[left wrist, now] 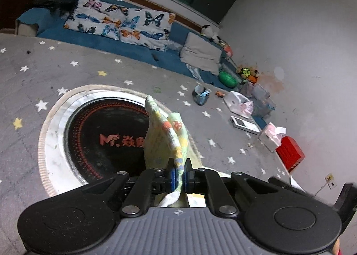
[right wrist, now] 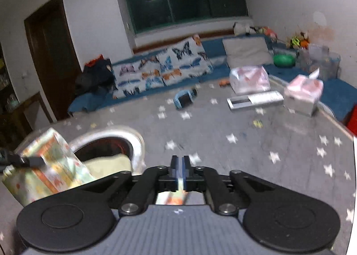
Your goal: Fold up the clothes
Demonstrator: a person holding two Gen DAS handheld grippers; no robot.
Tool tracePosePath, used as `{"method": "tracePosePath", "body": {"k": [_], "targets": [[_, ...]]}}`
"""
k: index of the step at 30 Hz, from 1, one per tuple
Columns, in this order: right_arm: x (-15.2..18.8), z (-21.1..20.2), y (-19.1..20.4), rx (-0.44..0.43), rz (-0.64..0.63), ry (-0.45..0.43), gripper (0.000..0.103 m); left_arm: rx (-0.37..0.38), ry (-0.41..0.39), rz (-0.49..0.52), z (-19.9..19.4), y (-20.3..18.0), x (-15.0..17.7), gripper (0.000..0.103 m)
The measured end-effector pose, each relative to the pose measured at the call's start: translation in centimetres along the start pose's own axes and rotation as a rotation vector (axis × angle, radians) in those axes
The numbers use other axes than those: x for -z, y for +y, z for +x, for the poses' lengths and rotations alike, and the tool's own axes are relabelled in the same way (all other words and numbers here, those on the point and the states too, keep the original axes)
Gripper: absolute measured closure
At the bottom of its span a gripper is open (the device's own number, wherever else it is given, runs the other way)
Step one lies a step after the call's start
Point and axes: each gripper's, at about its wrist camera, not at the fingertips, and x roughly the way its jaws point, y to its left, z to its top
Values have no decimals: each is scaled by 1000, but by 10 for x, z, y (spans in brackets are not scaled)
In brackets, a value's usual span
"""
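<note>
both claws, left claw [left wrist: 178, 176] and right claw [right wrist: 180, 173], pinch the soft, light garment [left wrist: 165, 136] above the round burner [left wrist: 107, 136]; grip its hems.

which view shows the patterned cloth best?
Left wrist: the patterned cloth is sharp, centred, pinched in the left tongs. Right wrist shows it blurred at lower left, a strip in the right tongs.
</note>
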Motion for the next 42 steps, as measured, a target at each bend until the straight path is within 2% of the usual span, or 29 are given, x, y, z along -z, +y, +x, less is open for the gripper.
{"method": "tracePosePath", "body": {"k": [4,10,12,13,14,17,19,26,34,42], "targets": [[19,22,-4,-22,49,50,65,-25,4,-24,-2,13,-1,96],[36,53,1,-34,100,89,56,-36,10,-28,-1,23,-1,96],[38,56,4,-26,104,75,56,-32,11,-25,0,22,-2,96],[39,57,6,-26,104,72,57,-29,11,-21,0,20,-3,96],[40,59,9,-32,106,72,63,-25,11,-17,1,19,-4,96],[41,62,19,-40,88,83,89,-14,10,-6,2,13,-7,96],[41,61,22,-39,86,80,94,-7,10,1,3,9,-9,96],[16,22,27,-33,26,-62,96,18,8,28,6,-4,-15,96],[-28,-19,8,62,-21,-183,96,83,5,88,31,-49,-29,96],[-44,-26,-33,155,0,-191,96,117,67,108,73,-83,-33,96]]}}
